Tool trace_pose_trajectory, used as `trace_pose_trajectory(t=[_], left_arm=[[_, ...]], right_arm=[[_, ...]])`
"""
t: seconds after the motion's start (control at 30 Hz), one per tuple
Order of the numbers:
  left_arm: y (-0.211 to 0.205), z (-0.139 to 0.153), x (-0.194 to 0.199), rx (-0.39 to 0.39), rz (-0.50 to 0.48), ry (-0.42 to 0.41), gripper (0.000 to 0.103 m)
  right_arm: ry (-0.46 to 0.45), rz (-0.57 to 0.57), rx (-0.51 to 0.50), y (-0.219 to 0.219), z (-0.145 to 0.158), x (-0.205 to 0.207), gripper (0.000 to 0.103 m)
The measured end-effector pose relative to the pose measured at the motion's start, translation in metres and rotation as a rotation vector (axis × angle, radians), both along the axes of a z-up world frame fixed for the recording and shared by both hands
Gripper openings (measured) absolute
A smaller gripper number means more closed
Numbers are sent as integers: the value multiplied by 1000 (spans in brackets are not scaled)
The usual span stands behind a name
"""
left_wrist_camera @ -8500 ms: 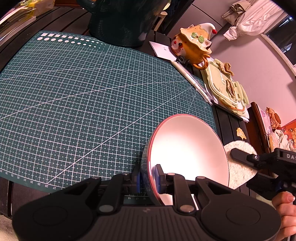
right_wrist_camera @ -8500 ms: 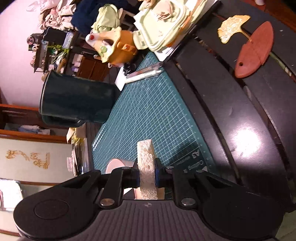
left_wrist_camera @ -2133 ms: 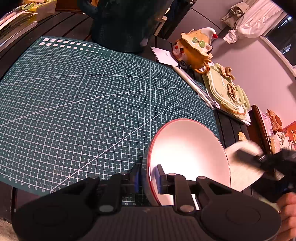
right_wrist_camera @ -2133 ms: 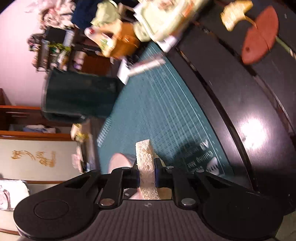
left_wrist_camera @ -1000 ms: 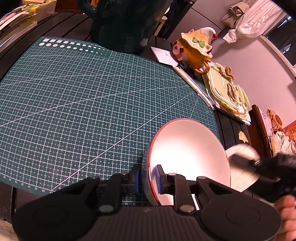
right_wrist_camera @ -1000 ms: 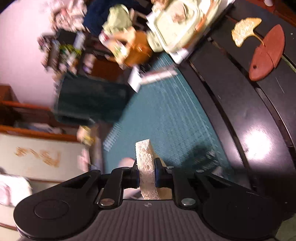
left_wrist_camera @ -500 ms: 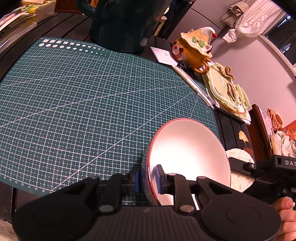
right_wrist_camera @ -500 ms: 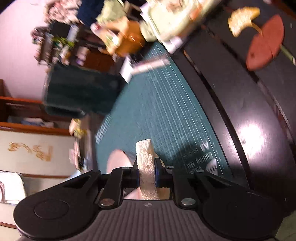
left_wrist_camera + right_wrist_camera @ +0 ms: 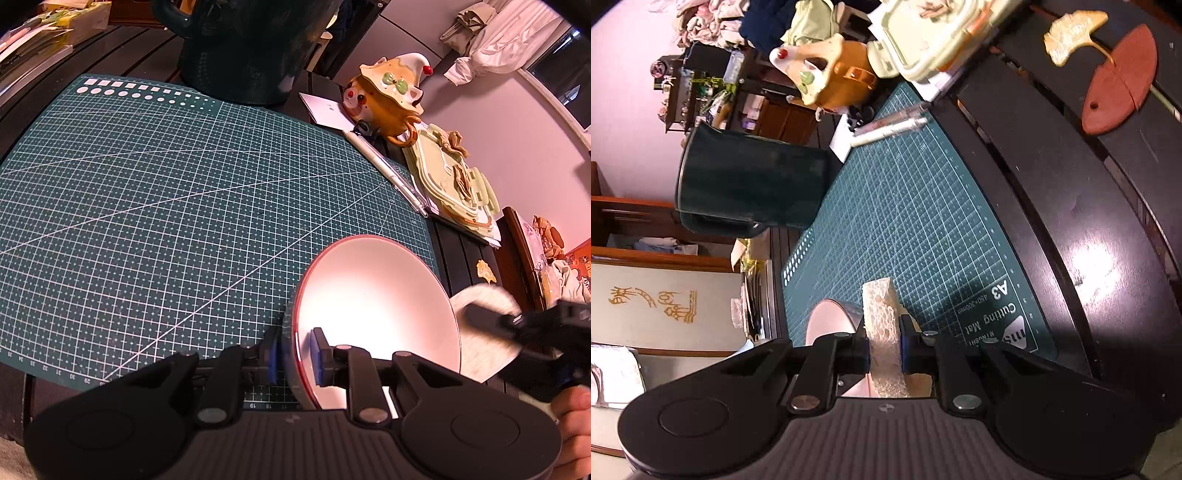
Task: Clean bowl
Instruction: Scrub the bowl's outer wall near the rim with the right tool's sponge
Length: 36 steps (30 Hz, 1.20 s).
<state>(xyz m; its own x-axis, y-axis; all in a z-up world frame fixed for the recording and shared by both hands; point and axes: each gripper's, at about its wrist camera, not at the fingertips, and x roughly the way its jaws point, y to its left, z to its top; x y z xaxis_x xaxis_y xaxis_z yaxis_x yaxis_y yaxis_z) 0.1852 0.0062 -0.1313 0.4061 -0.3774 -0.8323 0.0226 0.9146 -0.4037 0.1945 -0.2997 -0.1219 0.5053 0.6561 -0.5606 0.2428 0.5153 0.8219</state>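
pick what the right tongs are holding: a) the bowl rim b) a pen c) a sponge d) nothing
c, the right tongs are shut on a pale, porous sponge, while the bowl is clamped at its rim by the left tongs, and the pen lies on the far edge of the green mat.

The left gripper (image 9: 294, 355) is clamped on the white red-rimmed bowl's (image 9: 376, 302) edge; the right gripper (image 9: 884, 350) is closed on the pale porous sponge (image 9: 882, 332).
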Motion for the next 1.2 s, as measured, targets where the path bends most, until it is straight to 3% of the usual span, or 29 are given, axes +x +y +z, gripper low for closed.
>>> trace_pose_trajectory(t=[0.13,0.37,0.57,0.83,1.1,1.2], left_arm=[[0,0,0,1,-1,0,18],[0,0,1,1,-5,0,18],[-1,1,1,3,-7,1,18],[-1,2,0,2,-6,0,18],[-2,3,3,4,-7,2,18],[-1,3,4,4,-8,1,18]], right_arm=[[-59,-43,36,-11,9,-5,14],[33,18,-29,5,-8,1,14],[-85,-58,72,-16,13,-7,14],[28,6,11,1,-9,1,14],[-72,-53,96,-16,10,-7,14],[-32,-20,39,-7,4,-4,14]])
